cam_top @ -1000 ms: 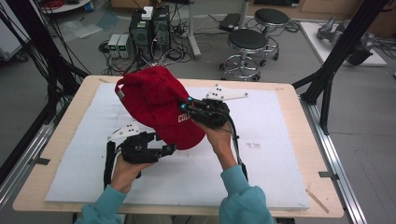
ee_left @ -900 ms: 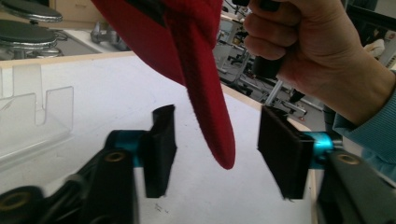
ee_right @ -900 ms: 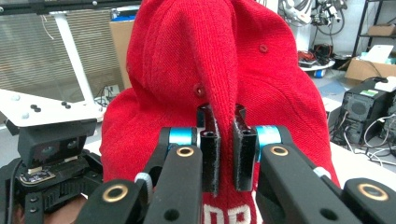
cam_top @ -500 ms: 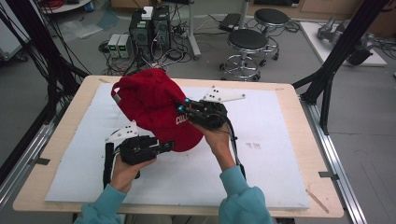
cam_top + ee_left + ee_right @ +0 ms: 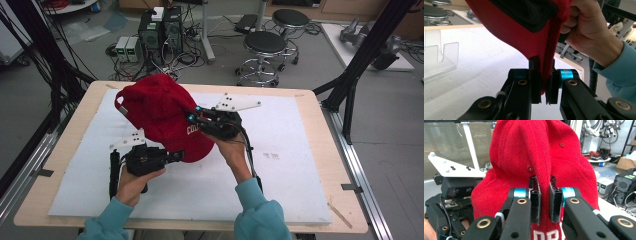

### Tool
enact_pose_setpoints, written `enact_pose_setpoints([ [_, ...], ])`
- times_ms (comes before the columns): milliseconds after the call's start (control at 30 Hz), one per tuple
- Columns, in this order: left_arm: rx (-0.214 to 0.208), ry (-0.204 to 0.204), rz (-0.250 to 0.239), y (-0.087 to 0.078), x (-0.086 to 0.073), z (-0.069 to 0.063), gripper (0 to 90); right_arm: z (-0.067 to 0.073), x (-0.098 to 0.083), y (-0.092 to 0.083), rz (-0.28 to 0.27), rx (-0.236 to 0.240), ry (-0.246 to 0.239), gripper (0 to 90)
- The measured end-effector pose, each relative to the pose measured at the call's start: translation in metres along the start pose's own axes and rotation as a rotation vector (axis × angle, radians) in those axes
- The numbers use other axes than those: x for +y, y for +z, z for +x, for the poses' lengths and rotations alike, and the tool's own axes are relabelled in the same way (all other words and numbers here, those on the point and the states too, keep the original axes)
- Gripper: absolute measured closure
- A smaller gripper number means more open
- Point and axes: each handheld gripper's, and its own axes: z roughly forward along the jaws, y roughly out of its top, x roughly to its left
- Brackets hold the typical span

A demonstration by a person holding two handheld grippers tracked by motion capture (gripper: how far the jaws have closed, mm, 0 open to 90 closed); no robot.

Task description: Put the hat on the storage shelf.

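Observation:
A red knit cap (image 5: 157,112) with white lettering hangs above the white mat, held between both grippers. My left gripper (image 5: 178,156) comes in low at the front. Its jaws have just been closing, and its pads now pinch the cap's red lower edge (image 5: 548,62), next to the dark lining. My right gripper (image 5: 193,114) is shut on a raised fold of the cap's crown (image 5: 541,167) from the right side. In the left gripper view my left gripper (image 5: 543,83) sits just below the person's right hand (image 5: 586,32). My right gripper (image 5: 543,195) has the cap close in front of it.
A white mat (image 5: 285,150) covers most of the wooden table (image 5: 320,115). A clear acrylic stand (image 5: 439,57) rests on the mat, off to the left in the left gripper view. Two stools (image 5: 265,45) and computer boxes (image 5: 160,30) stand on the floor behind the table.
The left gripper's jaws have closed onto the cap's lower edge. Both hands and the cap have stayed nearly in place.

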Motion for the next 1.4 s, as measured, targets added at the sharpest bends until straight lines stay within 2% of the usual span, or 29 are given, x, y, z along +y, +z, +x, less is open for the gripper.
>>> enact_pose_setpoints([
  [133,0.006,0.006,-0.003,0.000,0.000,-0.001,85.0,0.000,0.001,-0.001,-0.005,0.008,-0.007,79.4],
  [267,0.024,0.010,0.011,-0.002,0.001,0.000,85.0,0.001,0.002,-0.003,-0.003,0.004,-0.021,67.4],
  [367,0.033,0.004,0.008,-0.004,0.001,0.001,85.0,0.002,0.003,-0.006,-0.008,-0.026,-0.011,43.1],
  [467,0.047,0.007,0.002,-0.008,0.003,0.003,85.0,0.002,0.003,-0.007,0.024,-0.070,0.000,23.0],
  [600,0.073,0.010,-0.004,-0.015,0.006,0.006,85.0,0.001,0.001,-0.013,0.084,-0.116,0.001,12.3],
  [767,0.103,0.036,-0.008,-0.022,0.014,0.008,84.9,0.000,-0.005,-0.025,0.143,-0.164,-0.013,11.6],
  [933,0.153,0.105,0.025,-0.028,0.033,0.013,84.9,-0.003,-0.017,-0.039,0.192,-0.203,0.001,11.3],
  [1133,0.240,0.211,0.067,-0.032,0.051,0.020,85.0,-0.007,-0.027,-0.064,0.197,-0.238,0.027,11.3],
  [1300,0.308,0.275,0.098,-0.032,0.062,0.031,85.0,-0.008,-0.036,-0.087,0.204,-0.278,0.044,11.3],
  [1367,0.318,0.286,0.102,-0.032,0.063,0.034,85.0,-0.008,-0.041,-0.096,0.207,-0.296,0.057,11.3],
  [1400,0.349,0.309,0.120,-0.031,0.065,0.038,85.0,-0.008,-0.045,-0.102,0.211,-0.305,0.062,11.3],
])
